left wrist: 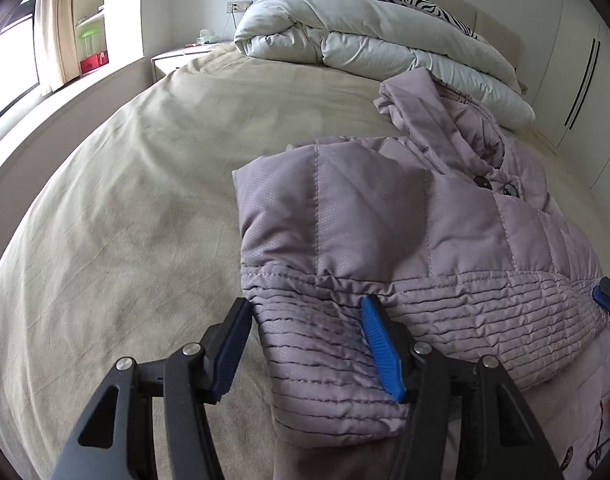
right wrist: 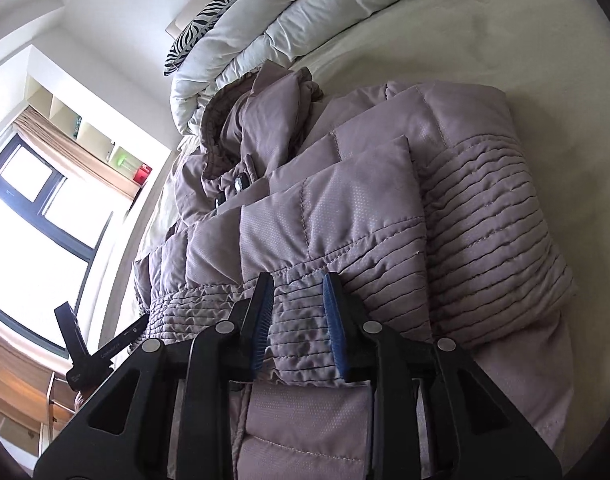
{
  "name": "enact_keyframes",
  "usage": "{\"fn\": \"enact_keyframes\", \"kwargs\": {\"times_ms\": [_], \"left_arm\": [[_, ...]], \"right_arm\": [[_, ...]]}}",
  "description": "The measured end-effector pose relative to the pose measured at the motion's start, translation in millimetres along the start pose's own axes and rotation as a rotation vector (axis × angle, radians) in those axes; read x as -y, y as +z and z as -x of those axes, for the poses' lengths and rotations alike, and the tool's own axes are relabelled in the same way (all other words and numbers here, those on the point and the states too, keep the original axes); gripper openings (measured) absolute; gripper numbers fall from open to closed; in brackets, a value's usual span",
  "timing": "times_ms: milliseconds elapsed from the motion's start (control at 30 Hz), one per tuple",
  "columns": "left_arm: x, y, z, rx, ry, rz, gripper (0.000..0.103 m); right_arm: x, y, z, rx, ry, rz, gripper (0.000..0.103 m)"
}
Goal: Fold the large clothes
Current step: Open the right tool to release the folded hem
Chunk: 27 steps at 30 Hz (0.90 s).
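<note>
the right hand-held gripper (right wrist: 297,320) is pinching the ribbed waistband (right wrist: 485,216) of the mauve puffer jacket (right wrist: 345,208); the left hand-held gripper (left wrist: 307,344) is straddling a cuff, seemingly gripping. lying half-folded on the bed (left wrist: 125,200), the jacket is looking light, puffy, slippery; stitched bands are offering firmer holds.

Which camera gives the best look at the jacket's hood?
The left wrist view. There the hood lies spread out on the bed beyond the jacket's folded body, unobstructed. The right wrist view shows the hood bunched, seen from low and side-on, so its shape is harder to read.
</note>
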State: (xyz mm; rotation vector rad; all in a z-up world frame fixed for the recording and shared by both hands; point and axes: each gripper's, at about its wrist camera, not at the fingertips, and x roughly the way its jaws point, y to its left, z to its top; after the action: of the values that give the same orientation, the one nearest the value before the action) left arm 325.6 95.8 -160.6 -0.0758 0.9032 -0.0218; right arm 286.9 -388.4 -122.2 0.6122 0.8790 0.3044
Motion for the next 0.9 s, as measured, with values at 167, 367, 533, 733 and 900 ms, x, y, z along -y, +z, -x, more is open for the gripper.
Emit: {"fn": "enact_keyframes", "kwargs": {"times_ms": [167,367,533,733,900], "left_arm": [[4,-5,-10,-0.003,0.017,-0.003,0.061],[-12,11,29,0.056,-0.009,0.070,0.066],[-9,65,61,0.175,-0.070,0.067,0.098],[10,147,0,0.023,-0.240,0.057,0.098],[24,196,-68,-0.114,-0.336,0.140,0.095]], "right_arm": [[-11,7,-5,0.013,-0.062,0.048,0.025],[-5,3,1,0.002,-0.004,0.051,0.031],[-30,32,33,0.132,0.102,0.114,0.091],[-35,116,-16,-0.012,0.100,0.080,0.091],[-16,190,-75,-0.119,0.115,-0.037,0.091]]}}
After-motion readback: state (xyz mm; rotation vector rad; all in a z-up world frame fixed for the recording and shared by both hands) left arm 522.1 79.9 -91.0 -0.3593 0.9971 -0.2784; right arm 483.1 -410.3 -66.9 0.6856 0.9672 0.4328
